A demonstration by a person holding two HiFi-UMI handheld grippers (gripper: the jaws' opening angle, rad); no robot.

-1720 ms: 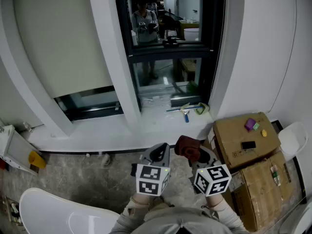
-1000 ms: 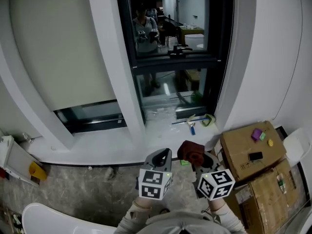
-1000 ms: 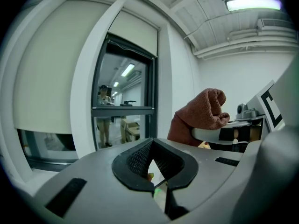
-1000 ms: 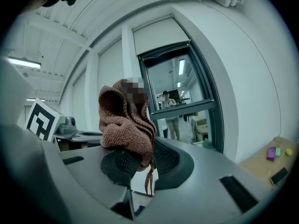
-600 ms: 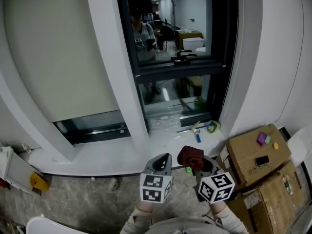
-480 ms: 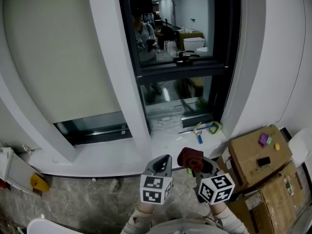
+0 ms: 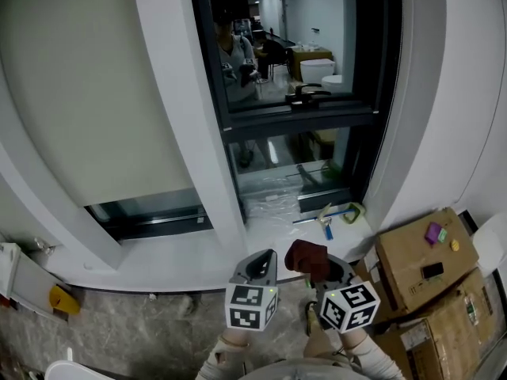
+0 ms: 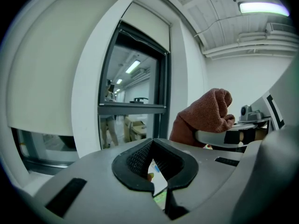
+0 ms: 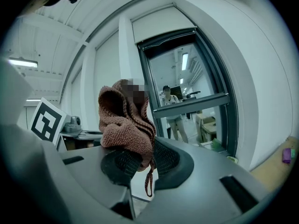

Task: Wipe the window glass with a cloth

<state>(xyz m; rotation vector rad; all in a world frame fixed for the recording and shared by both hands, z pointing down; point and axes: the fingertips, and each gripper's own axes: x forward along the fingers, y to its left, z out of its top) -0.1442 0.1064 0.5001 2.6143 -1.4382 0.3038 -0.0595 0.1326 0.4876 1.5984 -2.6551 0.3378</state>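
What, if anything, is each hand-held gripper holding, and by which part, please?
The right hand-held gripper pinches the brown cloth by its lower bunched end; the rest stands above the jaws. The left hand-held gripper holds nothing, its jaws together.

Cool, even light from a ceiling lamp (image 8: 261, 7); the window glass (image 7: 317, 30) reflects the room (gripper views bulge, corners black).

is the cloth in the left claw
No, the cloth is pinched in the right claw; the left claw holds nothing.
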